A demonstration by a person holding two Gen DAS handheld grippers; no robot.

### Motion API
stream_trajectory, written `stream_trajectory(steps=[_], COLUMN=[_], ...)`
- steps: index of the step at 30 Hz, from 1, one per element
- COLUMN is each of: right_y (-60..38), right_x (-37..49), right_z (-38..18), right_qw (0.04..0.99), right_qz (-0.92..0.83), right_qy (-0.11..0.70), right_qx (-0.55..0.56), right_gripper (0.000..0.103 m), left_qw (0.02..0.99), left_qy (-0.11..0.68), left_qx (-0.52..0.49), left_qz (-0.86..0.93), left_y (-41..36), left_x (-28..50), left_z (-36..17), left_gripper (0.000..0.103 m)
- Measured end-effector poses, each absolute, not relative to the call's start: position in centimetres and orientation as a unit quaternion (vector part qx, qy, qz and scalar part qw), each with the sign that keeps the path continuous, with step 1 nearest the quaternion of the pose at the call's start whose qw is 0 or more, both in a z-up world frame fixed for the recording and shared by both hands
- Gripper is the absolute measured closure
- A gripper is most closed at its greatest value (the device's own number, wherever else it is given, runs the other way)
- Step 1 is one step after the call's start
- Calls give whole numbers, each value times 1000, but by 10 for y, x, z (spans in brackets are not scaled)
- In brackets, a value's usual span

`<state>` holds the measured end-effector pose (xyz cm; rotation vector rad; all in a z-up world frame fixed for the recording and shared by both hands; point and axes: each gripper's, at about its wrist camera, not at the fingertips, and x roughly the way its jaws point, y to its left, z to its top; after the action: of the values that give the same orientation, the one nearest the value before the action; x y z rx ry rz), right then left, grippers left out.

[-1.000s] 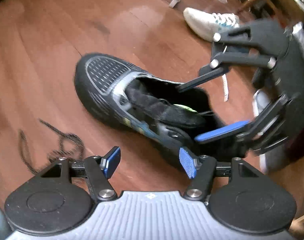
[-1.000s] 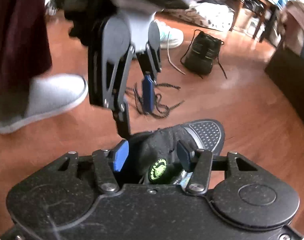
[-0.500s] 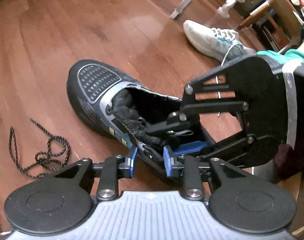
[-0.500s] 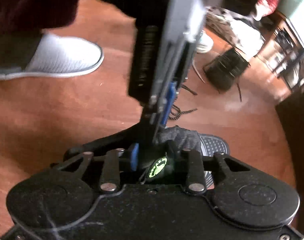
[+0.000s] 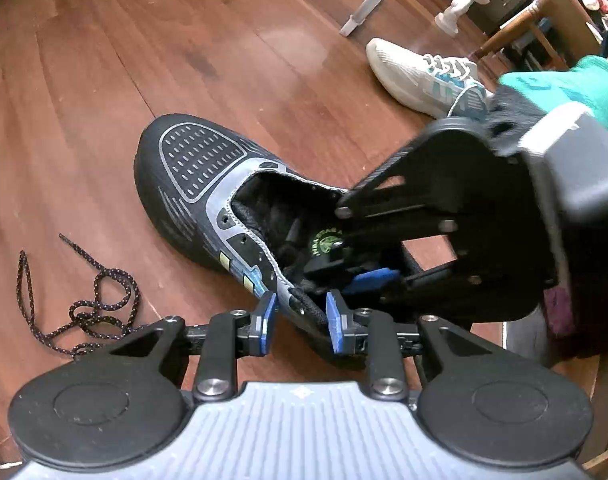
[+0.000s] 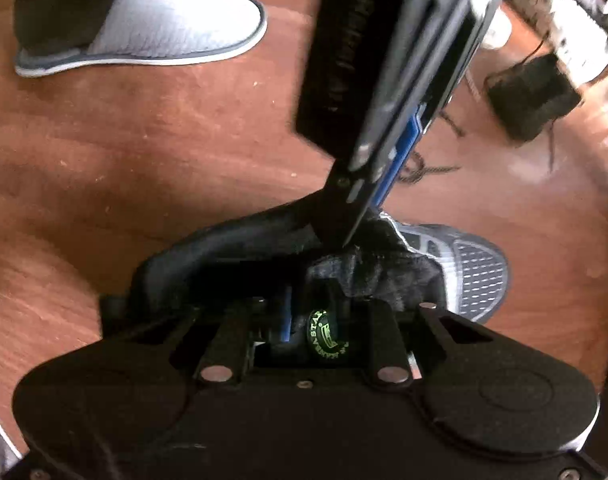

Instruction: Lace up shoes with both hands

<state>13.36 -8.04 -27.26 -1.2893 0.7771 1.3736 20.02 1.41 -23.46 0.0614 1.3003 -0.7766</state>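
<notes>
A black laceless shoe [image 5: 200, 168] with a grey mesh toe lies on the wooden floor. My left gripper [image 5: 300, 322] stands over its near side, blue pads shut on the side wall by the eyelets. My right gripper [image 5: 343, 270] reaches into the shoe's mouth from the right. Its jaws are closing, with the tongue and its green label [image 6: 325, 336] pinched between them. In the right wrist view my right gripper [image 6: 313, 316] points steeply down into the shoe [image 6: 475, 264], and the left gripper [image 6: 355, 224] comes down edge-on from above. A loose black speckled lace [image 5: 84, 308] lies left of the shoe.
A white and teal sneaker [image 5: 419, 72] lies beyond the shoe, near a white furniture leg [image 5: 367, 4] and a wooden chair. A person's foot in a grey slipper [image 6: 144, 28] stands close by. Another black shoe [image 6: 531, 92] sits further off.
My left jaws narrowed onto the shoe's side wall and then held. My right gripper dropped into the shoe's mouth, rolled, and its jaws closed in on the tongue.
</notes>
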Motion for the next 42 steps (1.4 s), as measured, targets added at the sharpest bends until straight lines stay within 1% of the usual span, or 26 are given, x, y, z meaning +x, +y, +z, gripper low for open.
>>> stream_trajectory(steps=[4,6,10,12,16,17,20,22,25,28,29,31,33,35,39,42], right_y=[-80,-84,-112,-127,-148,-153,-172,-180,-175,-179,-181,-186,-199,-210,-224,-230], right_x=[140,143,166,173,163,160,154,153,152,158,159,154,152,152,164,169], right_z=[-279,-279,-268,-258,-242,-237,-228,-223,-218,-213,-212,-211,-209,-208,-212,-213], right_qw=[530,544,610,622,620,618,626,642,668,675,679,673,664,662,670,673], right_qz=[573,574,592,600,620,625,621,606,574,569,563,566,575,577,558,552], right_qy=[346,354,391,423,433,435,440,436,421,424,417,399,399,405,444,464], right_qx=[-520,-499,-353,-272,-206,-197,-169,-173,-218,-203,-218,-259,-263,-254,-204,-164], right_gripper=[83,81,80,90,91,90,83,83,83,83,83,83,83,82,82,82], left_qw=[726,725,726,726,717,715,713,715,733,751,755,746,736,720,684,670], left_qy=[591,593,590,587,586,585,579,570,554,534,525,496,449,401,369,344], left_qx=[24,19,8,1,-40,-52,-80,-103,-98,-61,-39,62,196,302,395,436], left_qz=[-351,-350,-353,-357,-375,-379,-388,-392,-382,-383,-391,-439,-467,-480,-490,-493], left_y=[17,17,16,16,21,23,31,38,38,26,20,-5,-34,-55,-81,-95], left_x=[200,201,201,200,202,203,202,202,205,211,212,204,182,160,137,127], left_z=[-235,-236,-236,-236,-237,-236,-230,-226,-221,-215,-212,-199,-194,-199,-222,-231], left_gripper=[78,78,78,78,78,76,65,65,65,65,65,64,49,47,47,47])
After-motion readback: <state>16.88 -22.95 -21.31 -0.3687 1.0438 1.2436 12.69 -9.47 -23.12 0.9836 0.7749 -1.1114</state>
